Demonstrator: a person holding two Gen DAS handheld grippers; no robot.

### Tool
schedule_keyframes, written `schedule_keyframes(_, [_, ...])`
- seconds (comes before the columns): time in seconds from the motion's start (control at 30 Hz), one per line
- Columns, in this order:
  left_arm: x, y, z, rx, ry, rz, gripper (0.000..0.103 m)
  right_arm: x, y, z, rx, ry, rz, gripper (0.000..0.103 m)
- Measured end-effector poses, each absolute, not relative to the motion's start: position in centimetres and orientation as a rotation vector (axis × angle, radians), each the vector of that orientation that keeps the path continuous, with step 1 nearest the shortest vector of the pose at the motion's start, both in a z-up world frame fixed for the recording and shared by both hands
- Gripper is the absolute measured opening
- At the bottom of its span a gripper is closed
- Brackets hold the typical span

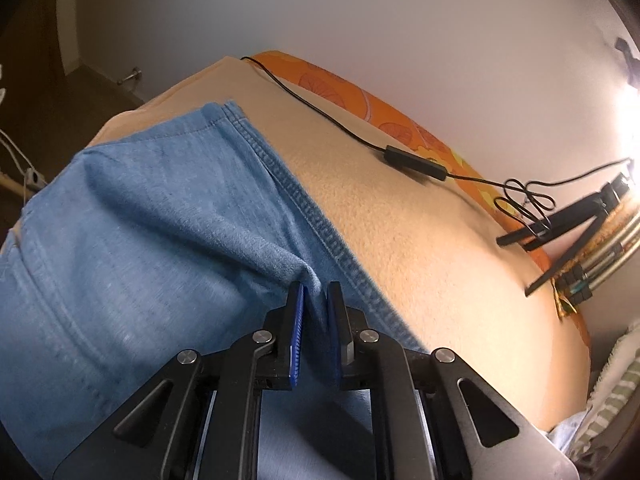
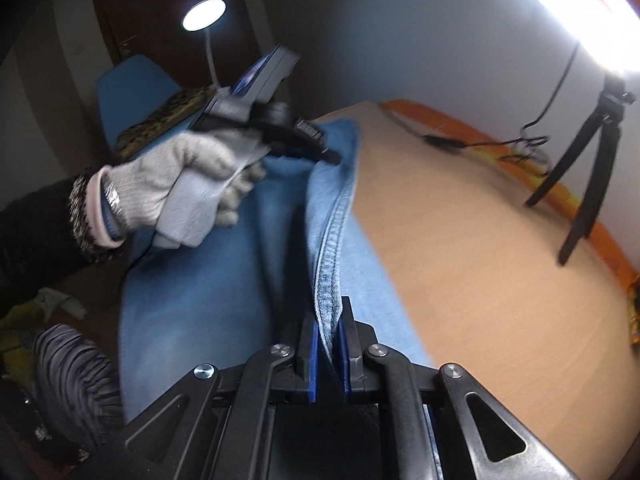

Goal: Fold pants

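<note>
- Both tongs are clamped on the blue pants (image 1: 152,216), which lie on the tan bed (image 1: 420,232): left tongs (image 1: 316,300) pinch a bunched fold, right tongs (image 2: 329,320) hold the stitched seam edge.
- Left's shallow bite could slip, dropping the fold.
- Uneven lifting would skew the crease.
- Dragging denim toward the black cable (image 1: 416,164) or tripod (image 2: 592,168) risks a snag.

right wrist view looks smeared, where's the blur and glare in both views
Right wrist view: motion blur on the gloved hand and tripod, blown-out glare top right, lit lamp behind. Left wrist view: sharper jeans, glare at right edge, fisheye bends the bed.
</note>
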State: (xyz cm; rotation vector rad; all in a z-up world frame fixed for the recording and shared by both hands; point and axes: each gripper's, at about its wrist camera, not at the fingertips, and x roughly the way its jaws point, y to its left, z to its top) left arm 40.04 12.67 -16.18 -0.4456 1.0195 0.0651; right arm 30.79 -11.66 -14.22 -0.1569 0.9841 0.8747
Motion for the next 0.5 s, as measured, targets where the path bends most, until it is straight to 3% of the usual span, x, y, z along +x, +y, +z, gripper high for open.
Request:
schedule_keyframes(0.07, [39.6,12.8,-15.7,-0.458,1.022,0.053,0.018,29.7,-10.8,-14.9,-0.178,1.000,0.885,0.006])
schedule_keyframes(0.13, [39.4,12.6,-15.3,-0.479,1.033,0.032,0.041,29.0,-10.0,-15.8,-0.176,1.023,0.888,0.007])
schedule_keyframes(0.27, [39.7,11.0,-14.7,-0.445,1.059,0.013,0.043,28.6,-9.1,-17.3,-0.174,1.048,0.877,0.007])
schedule_keyframes(0.33, [40.1,10.0,-14.9,-0.405,1.095,0.034,0.051,28.7,-8.9,-17.7,-0.171,1.049,0.870,0.007])
schedule_keyframes(0.5, [40.7,8.3,-16.4,-0.328,1.169,0.085,0.052,28.8,-8.6,-17.9,-0.174,1.031,0.857,0.007])
